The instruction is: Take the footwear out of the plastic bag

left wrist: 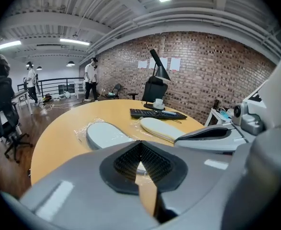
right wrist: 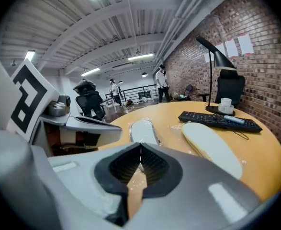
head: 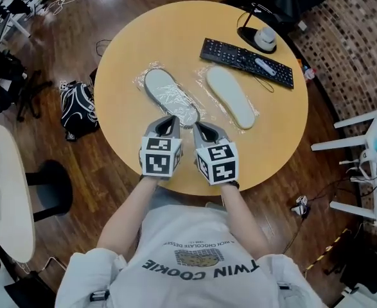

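Note:
Two pale grey slippers lie sole-up on the round wooden table point(head: 175, 37), each wrapped in clear plastic. The left slipper point(head: 170, 96) point(left wrist: 104, 133) point(right wrist: 142, 131) points its near end at both grippers. The right slipper point(head: 231, 96) point(left wrist: 162, 127) point(right wrist: 212, 147) lies beside it, farther right. My left gripper point(head: 169, 119) point(left wrist: 140, 143) is shut just over the near end of the left slipper's bag. My right gripper point(head: 204, 128) point(right wrist: 140, 145) is shut close beside it. I see nothing gripped between either pair of jaws.
A black keyboard point(head: 246, 61) point(left wrist: 157, 113) point(right wrist: 221, 120) and a desk lamp's base point(head: 264, 38) sit at the table's far right. A black bag point(head: 79, 108) lies on the floor at left. White chairs point(head: 368, 165) stand at right.

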A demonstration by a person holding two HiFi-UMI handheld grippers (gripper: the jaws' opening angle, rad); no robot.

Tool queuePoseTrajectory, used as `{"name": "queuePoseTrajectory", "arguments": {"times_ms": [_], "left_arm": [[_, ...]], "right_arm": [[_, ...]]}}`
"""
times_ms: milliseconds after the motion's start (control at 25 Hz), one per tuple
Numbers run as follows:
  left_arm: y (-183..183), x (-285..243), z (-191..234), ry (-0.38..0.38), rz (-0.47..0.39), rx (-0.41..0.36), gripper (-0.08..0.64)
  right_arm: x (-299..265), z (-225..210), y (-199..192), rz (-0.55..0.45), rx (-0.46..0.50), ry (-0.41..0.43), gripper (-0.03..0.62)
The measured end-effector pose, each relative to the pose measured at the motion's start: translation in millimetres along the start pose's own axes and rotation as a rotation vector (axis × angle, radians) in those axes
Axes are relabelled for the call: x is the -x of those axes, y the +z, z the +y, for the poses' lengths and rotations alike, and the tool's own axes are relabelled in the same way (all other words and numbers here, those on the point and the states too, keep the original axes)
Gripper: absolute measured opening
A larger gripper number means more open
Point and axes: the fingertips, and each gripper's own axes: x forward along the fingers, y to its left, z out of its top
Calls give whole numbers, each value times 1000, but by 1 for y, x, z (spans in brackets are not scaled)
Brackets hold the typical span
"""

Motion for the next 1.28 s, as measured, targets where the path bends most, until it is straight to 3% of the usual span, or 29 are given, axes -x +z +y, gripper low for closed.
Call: {"name": "queuePoseTrajectory", "arguments": {"times_ms": [280, 720, 960, 1160, 1280], "left_arm": [[20, -27, 80, -52, 65, -137, 5], [31, -106, 172, -140, 149, -348, 5], [26, -142, 204, -160, 200, -394, 5], [20, -159, 220, -171, 235, -432, 5], [13, -167, 224, -174, 263, -444, 5]], "right_arm": [[-40, -1, 0, 24, -151, -66, 3], [-63, -19, -17, 90, -320, -169, 14], [-53, -27, -37, 99, -428, -207, 33], [-60, -29, -42, 44, -632, -166, 67], [-62, -29, -47, 48, -667, -163, 78]]}}
